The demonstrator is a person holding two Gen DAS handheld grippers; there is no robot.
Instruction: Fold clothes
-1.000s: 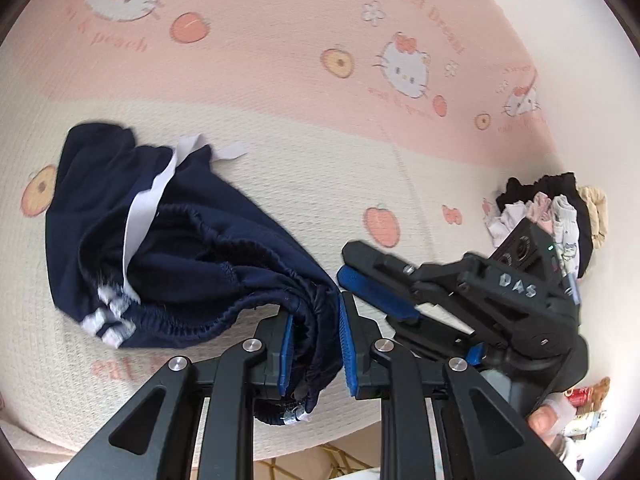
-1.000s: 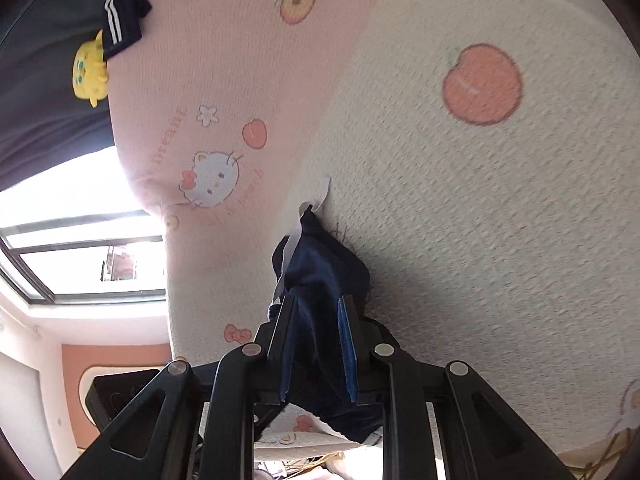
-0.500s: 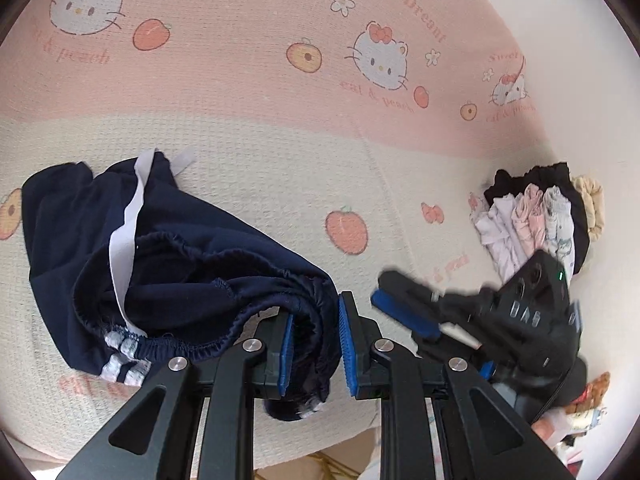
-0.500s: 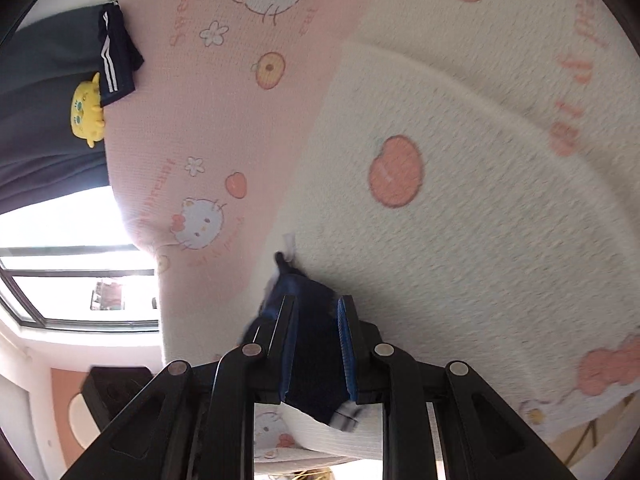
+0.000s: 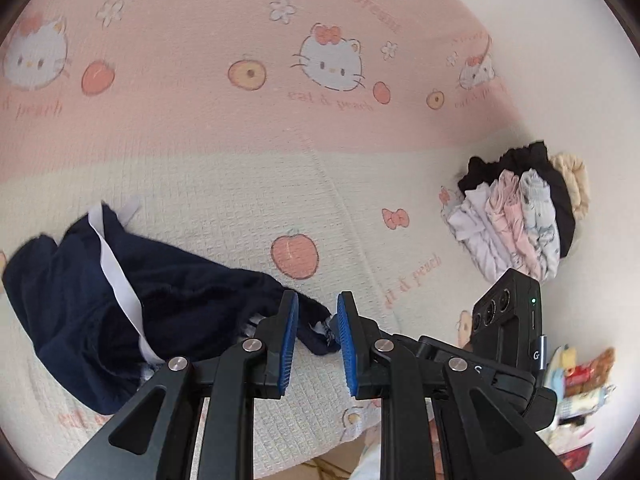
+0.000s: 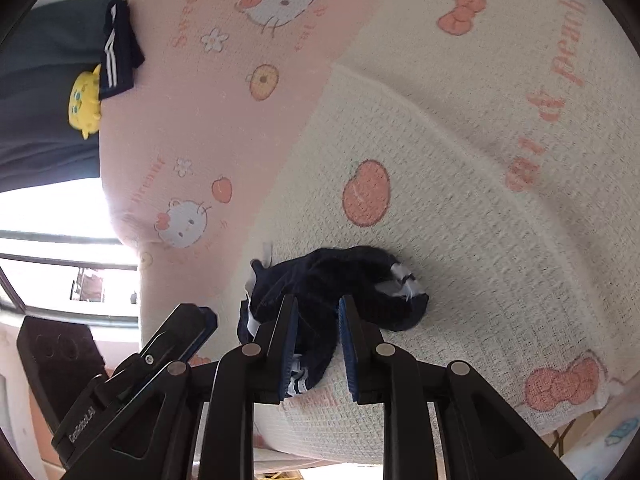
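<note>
Navy shorts (image 5: 180, 300) with a white side stripe lie bunched on the cream part of the bedspread. My left gripper (image 5: 315, 312) is shut on one corner of them, and only a small striped end shows between the pad tips. In the right wrist view the same shorts (image 6: 352, 280) lie in a heap. My right gripper (image 6: 318, 312) straddles their near end with its jaws opening, and the cloth hangs loose beside the right pad. The left gripper (image 6: 202, 322) shows at the lower left there. The right gripper's camera housing (image 5: 506, 320) is at the right, its fingertips hidden.
The bedspread (image 5: 240, 120) is pink behind and cream in front, with cat and peach prints. Several folded clothes (image 5: 520, 220) lean in a row at the right. Snack packets (image 5: 580, 372) lie past the bed's right corner. A yellow plush (image 6: 84, 100) sits on dark fabric beside a window (image 6: 60, 264).
The left gripper has dragged the shorts' corner rightward over the bed, and less cloth sits between its pads. The right gripper's cloth no longer fills its jaws and has sunk onto the bedspread.
</note>
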